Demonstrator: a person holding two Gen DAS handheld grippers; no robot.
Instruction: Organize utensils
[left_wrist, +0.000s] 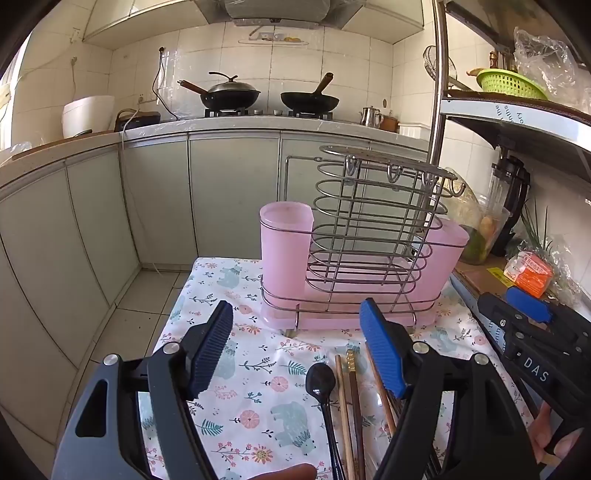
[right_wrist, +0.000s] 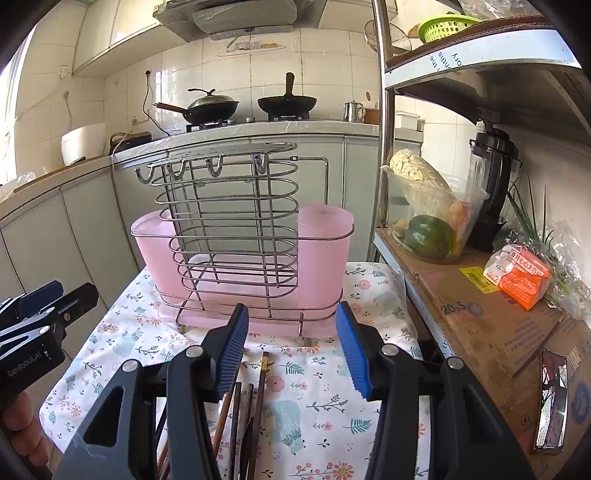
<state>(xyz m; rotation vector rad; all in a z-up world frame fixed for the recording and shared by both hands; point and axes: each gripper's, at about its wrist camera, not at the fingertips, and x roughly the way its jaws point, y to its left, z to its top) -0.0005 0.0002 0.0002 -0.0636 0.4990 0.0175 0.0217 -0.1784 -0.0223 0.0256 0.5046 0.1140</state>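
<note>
Utensils, loose lot: one black spoon (left_wrist: 321, 380) and several wooden chopsticks (left_wrist: 349, 398), lying side by side on the floral cloth (left_wrist: 258, 373) that covers the small surface, handles running toward me. I see the spoon leftmost, bowl facing up, with the chopsticks just beside it on its right; further sticks sit partly hidden under my left gripper's right finger.

Utensil rack (left_wrist: 365, 236): wire frame with hooks along the top, seated in a pink plastic tray with a tall pink cup (left_wrist: 286, 240) at one end. It stands upright at the far end of the cloth, apart from the utensils. I see nothing inside it.

Left gripper (left_wrist: 295, 350): jaws wide apart, nothing between the pads, hanging above the spoon and chopsticks and angled down toward them.

Right gripper (right_wrist: 291, 347): jaws apart, empty, hanging above the chopstick tips with the rack straight ahead. I see a hand on each handle at the frame edges.

Shelf (right_wrist: 480, 317) at right, lined with cardboard: clear bowl of vegetables (right_wrist: 428, 221), blender (right_wrist: 491, 177), orange packet (right_wrist: 517, 277), phone (right_wrist: 552, 402).
</note>
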